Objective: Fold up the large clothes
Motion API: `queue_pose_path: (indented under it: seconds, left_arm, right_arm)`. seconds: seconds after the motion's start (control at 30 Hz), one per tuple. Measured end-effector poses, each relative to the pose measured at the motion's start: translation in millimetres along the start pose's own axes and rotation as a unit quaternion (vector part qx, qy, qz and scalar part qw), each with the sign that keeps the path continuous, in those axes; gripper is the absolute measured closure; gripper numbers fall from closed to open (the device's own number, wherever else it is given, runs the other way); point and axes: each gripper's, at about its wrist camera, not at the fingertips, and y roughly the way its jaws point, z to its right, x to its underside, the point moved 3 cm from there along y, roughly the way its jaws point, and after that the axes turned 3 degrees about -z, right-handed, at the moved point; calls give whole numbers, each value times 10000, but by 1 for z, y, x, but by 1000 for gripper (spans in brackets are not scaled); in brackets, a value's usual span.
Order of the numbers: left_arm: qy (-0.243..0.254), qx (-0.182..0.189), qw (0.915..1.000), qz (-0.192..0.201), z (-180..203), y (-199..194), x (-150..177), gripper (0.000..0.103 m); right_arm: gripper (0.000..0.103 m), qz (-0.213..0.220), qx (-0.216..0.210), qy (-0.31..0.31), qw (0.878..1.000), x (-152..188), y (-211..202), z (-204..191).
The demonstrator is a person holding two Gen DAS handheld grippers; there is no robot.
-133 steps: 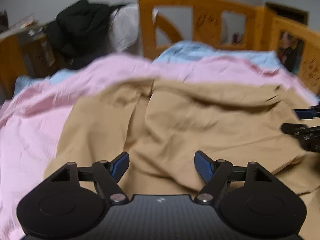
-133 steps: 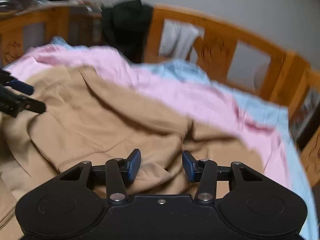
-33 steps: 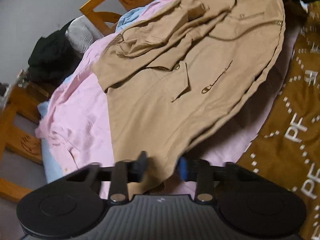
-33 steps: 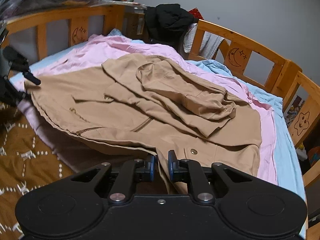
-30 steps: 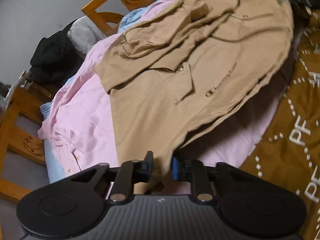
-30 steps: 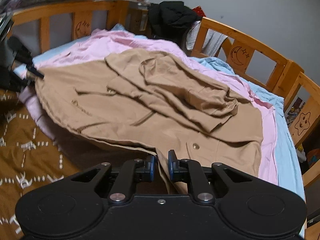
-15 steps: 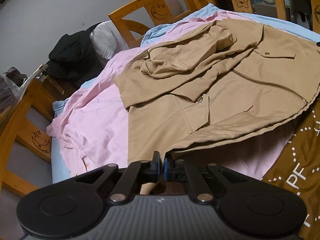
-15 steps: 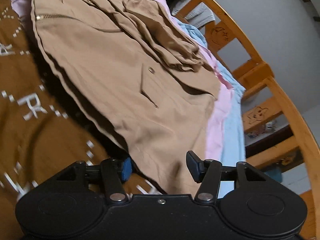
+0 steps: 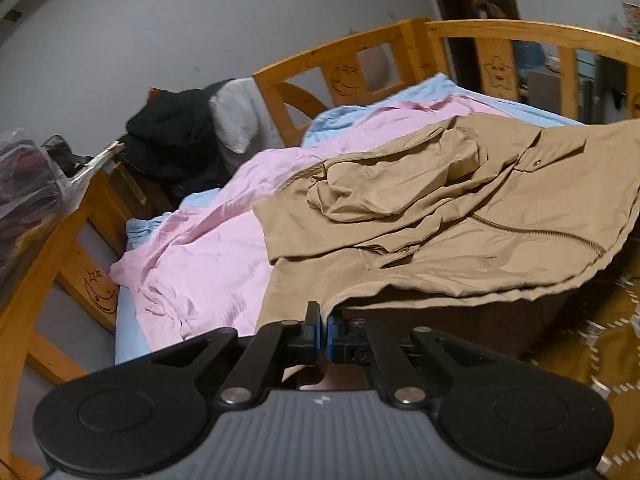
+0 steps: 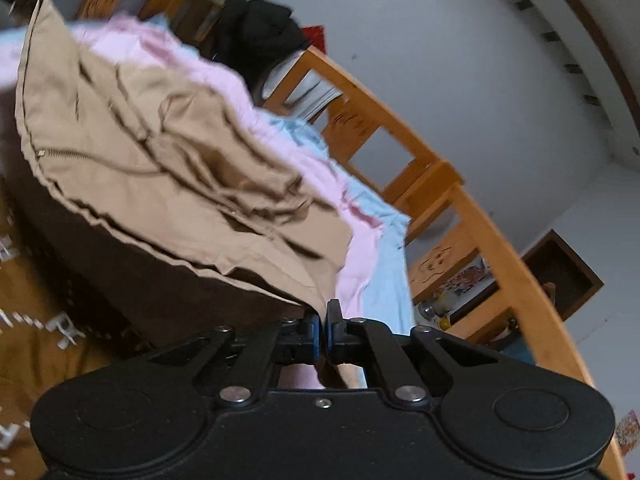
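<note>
Tan jacket (image 9: pixel 440 216) hem lifted higher; left gripper (image 9: pixel 324 330) and right gripper (image 10: pixel 323 330) fingers pinched tight on hem.

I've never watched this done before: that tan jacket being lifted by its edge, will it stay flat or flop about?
Probably flop. The tan jacket sags between the left gripper and right gripper, both shut on its hem. Its sleeve lies crumpled, so it may slide. The zipper and thick seams suggest some weight.
</note>
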Motion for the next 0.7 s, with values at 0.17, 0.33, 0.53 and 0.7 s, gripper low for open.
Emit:
queue_pose_path:
  seconds: [0.17, 0.33, 0.53, 0.7]
  left_arm:
    - [8, 128, 9998, -123, -8, -25, -6, 101]
    - [-284, -138, 9994, 114, -20, -7, -37, 101]
    - [-952, -455, 9942, -192, -61, 76, -92, 100]
    - [-1422, -407, 9867, -670, -86, 161, -122, 100]
  right_arm:
    - [101, 50, 34, -29, 10000, -5, -39, 19]
    - [101, 288, 225, 192, 9991, -35, -27, 36]
    - [101, -28, 118, 654, 9978, -83, 66, 75]
    - [101, -590, -95, 934, 9938, -111, 176, 91]
